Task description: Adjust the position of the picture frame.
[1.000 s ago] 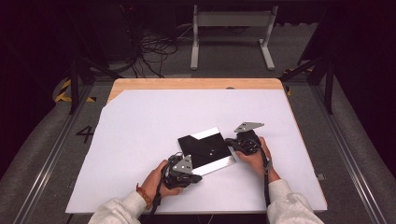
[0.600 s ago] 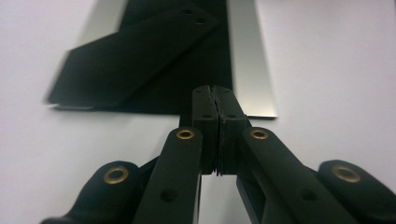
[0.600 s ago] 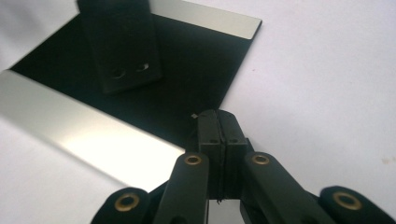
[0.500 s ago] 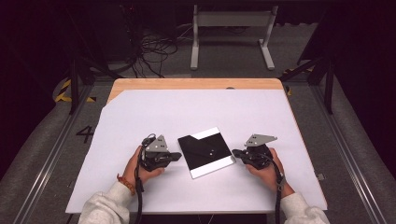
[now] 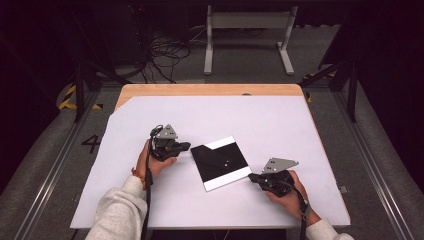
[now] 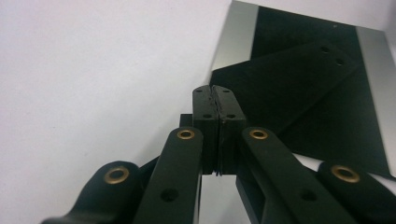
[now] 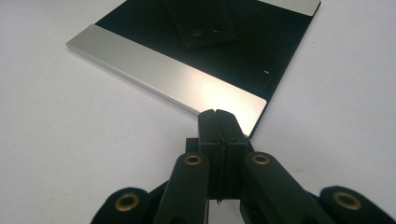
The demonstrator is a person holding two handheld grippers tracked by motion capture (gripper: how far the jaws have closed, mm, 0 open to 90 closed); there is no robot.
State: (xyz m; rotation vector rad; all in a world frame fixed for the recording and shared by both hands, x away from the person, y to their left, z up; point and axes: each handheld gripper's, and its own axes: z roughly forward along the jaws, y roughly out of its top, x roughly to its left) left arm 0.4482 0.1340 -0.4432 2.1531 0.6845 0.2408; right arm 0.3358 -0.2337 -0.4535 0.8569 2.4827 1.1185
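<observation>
Black plate (image 5: 220, 162) with two shiny silver strips on its edges lies flat on the white table (image 5: 250, 115), between the two grippers. A smaller black flap (image 6: 285, 81) with two little holes lies on top of it.

Left gripper (image 5: 186, 146) sits just beside the plate's near edge. Its jaws are pressed tight together with nothing between them. They point at the plate, and their tips come close to its corner, but I cannot tell if they touch it. The left hand (image 5: 152, 162) rests on the table behind them.

Right gripper (image 5: 252, 176) sits just beside the other side of the plate. Its jaws are squeezed together too, and they hold nothing. Just past their tips is the corner of a silver strip (image 7: 163, 72). The right hand (image 5: 290, 192) lies low on the table.

With closed jaws on both sides, the grippers look set to poke or push the plate, not to pick it up. Flat things like this are hard to pinch, so sliding it may be easier.
</observation>
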